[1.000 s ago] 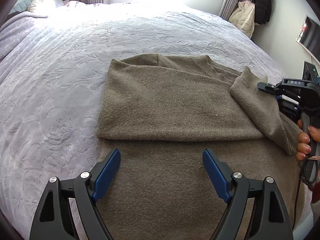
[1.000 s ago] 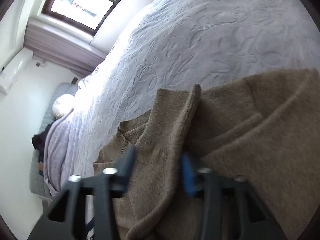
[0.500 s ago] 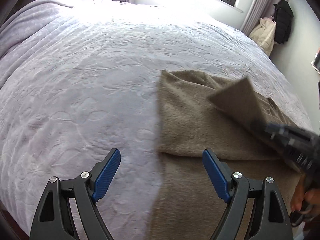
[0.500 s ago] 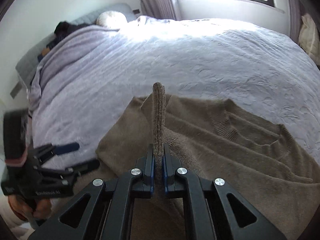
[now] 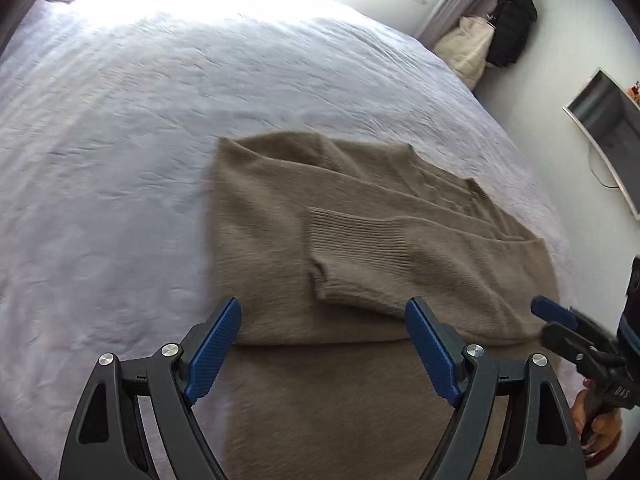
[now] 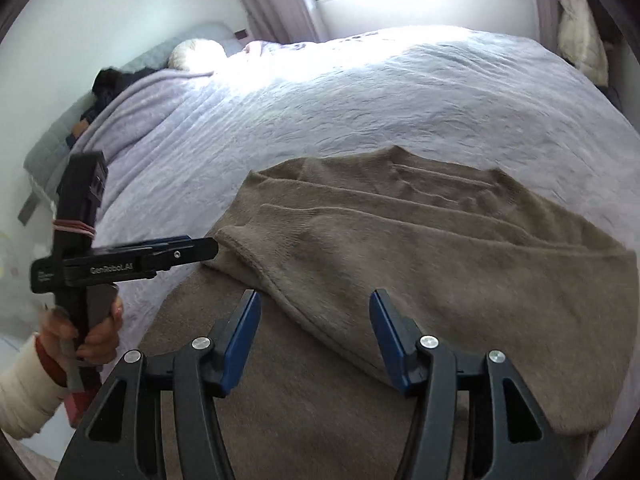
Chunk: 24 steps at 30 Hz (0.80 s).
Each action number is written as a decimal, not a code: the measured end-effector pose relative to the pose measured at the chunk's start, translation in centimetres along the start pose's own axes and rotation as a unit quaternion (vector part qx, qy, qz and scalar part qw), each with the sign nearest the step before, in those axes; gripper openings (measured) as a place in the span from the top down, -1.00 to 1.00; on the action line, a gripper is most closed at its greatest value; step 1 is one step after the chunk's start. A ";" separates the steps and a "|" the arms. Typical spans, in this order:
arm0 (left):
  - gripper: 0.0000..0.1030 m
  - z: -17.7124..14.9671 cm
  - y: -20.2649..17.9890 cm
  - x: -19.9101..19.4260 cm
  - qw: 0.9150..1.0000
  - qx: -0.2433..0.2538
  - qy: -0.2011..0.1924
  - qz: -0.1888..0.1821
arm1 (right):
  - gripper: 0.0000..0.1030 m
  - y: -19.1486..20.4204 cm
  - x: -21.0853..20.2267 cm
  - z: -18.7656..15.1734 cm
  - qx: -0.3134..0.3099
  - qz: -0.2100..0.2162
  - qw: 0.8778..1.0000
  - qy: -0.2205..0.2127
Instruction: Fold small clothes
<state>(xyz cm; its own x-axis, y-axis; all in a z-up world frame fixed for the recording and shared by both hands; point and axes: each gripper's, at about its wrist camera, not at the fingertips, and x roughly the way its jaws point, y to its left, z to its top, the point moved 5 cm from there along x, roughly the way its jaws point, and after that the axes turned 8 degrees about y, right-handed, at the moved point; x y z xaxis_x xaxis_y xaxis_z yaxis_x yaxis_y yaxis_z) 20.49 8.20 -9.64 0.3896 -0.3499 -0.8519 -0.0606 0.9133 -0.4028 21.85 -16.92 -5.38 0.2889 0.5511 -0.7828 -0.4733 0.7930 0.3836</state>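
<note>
Our left tongs (image 5: pixel 322 344) and right tongs (image 6: pixel 314 334) both gape wide, holding nothing — the brown sweater (image 5: pixel 360 220) lies folded on the bed (image 5: pixel 120 120).

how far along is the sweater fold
Partway. Done: both sleeves lie folded across the sweater; the cuff rests on the body. In hand: nothing; the left gripper and right gripper are both open above the lower body. Left: folding the hem end up over the sleeves.
</note>
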 end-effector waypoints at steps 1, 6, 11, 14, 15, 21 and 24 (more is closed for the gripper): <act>-0.65 0.0 -0.5 0.3 1.000 0.000 0.008 -0.012 | -0.18 -1.6 -1.2 -0.7 0.036 0.011 0.999 -0.008; -0.56 0.8 -2.2 1.6 0.999 0.001 0.029 -0.037 | -0.18 -10.5 -5.6 -5.3 0.237 0.077 0.967 -0.050; 0.30 1.1 -3.1 3.1 0.998 0.002 0.051 -0.029 | -0.18 -15.4 -7.0 -9.2 0.334 0.114 0.933 -0.076; 0.78 1.5 -3.2 3.5 0.998 -0.008 0.051 -0.028 | -0.18 -15.8 -6.2 -9.1 0.334 0.125 0.931 -0.082; 0.82 1.7 -3.1 3.5 0.998 -0.012 0.048 -0.029 | -0.18 -15.8 -5.9 -8.7 0.334 0.127 0.930 -0.089; 0.82 3.7 -2.9 0.9 1.000 -0.005 0.008 -0.027 | 0.86 -16.3 -6.0 -4.7 0.304 0.098 0.941 -0.115; 0.82 2.8 -2.0 1.1 1.000 -0.001 0.015 -0.020 | 0.86 -16.0 -6.3 -4.6 0.286 0.080 0.948 -0.114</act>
<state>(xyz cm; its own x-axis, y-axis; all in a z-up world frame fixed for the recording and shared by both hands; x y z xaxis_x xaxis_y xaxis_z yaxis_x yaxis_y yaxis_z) 23.56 6.58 -8.82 0.3639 -0.3917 -0.8451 -0.0468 0.8984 -0.4366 23.74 -34.23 -8.87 0.4543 0.6659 -0.5917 -0.0155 0.6701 0.7421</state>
